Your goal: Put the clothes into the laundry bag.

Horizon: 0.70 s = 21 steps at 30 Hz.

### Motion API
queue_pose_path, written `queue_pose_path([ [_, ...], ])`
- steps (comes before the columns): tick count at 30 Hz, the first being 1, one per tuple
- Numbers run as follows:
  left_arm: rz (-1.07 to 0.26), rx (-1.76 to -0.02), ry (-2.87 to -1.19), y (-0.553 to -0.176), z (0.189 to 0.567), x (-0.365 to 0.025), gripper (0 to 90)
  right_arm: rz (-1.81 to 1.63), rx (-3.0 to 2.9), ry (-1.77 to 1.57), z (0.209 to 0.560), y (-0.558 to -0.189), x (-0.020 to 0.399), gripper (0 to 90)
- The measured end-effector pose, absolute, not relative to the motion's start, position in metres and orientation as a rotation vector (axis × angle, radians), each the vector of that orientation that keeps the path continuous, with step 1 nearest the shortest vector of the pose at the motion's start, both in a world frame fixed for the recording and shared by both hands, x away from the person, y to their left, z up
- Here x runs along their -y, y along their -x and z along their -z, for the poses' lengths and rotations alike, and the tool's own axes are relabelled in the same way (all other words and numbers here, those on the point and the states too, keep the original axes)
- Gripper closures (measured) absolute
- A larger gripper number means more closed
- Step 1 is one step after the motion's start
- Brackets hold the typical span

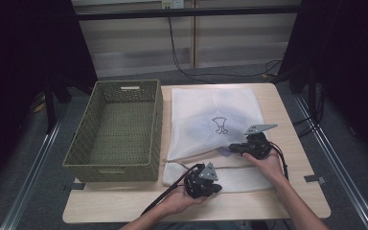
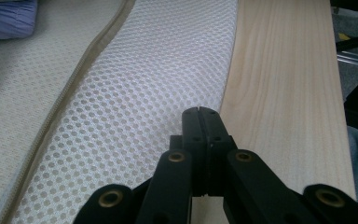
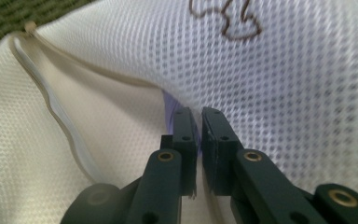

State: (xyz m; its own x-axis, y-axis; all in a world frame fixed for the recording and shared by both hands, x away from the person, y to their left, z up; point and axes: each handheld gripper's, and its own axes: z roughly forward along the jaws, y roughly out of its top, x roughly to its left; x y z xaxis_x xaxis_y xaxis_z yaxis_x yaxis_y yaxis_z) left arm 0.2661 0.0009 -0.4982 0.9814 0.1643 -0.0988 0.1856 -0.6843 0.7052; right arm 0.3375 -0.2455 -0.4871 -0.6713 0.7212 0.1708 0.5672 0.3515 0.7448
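Your two hands are coming in at the near edge of the light wooden table (image 1: pixel 292 139), each one holding a black gripper. Your left gripper (image 1: pixel 214 188) is resting on the near flap of the white mesh laundry bag (image 1: pixel 211 122), and its jaws are clenched tight together with nothing between them. Your right gripper (image 1: pixel 230 148) is poking at the bag's open mouth, where the beige zipper edge (image 3: pixel 51 100) is lifting up. Its jaws are almost closed, and they are pinching the top mesh layer (a thin bit of mesh is sitting in the small gap).

I am guessing the job is only starting. The bag is lying flat on the right half of the table, its mouth is gaping a little, and some soft purple cloth (image 2: pixel 7 18) is peeking out inside. That cloth is not out yet, and the green woven basket (image 1: pixel 84 148) on the left is waiting with nothing in it.

You are getting good room to move. The basket's tall wall is standing just beside the bag, so watch it when you are swinging left. The bag's near edge is lying close to the table's near edge, so pulling toward you could be sliding it off.
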Motion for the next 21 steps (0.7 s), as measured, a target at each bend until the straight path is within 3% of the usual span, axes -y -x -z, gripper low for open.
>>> queue_pose_path([
  [5, 0.052, -0.237, -2.335, -0.268, 0.498, -0.001, 90.0, -1.164, -2.391, -1.185, 0.495, -0.342, 0.243, 73.7],
  [9, 0.050, -0.241, -2.326, -0.268, 0.499, -0.001, 90.0, -1.154, -2.388, -1.192, 0.499, -0.347, 0.241, 72.5],
  [15, 0.062, -0.248, -2.321, -0.269, 0.500, -0.002, 90.0, -1.153, -2.422, -1.199, 0.503, -0.350, 0.241, 75.8],
  [21, 0.059, -0.251, -2.317, -0.269, 0.500, -0.001, 90.0, -1.132, -2.418, -1.200, 0.502, -0.349, 0.239, 85.6],
])
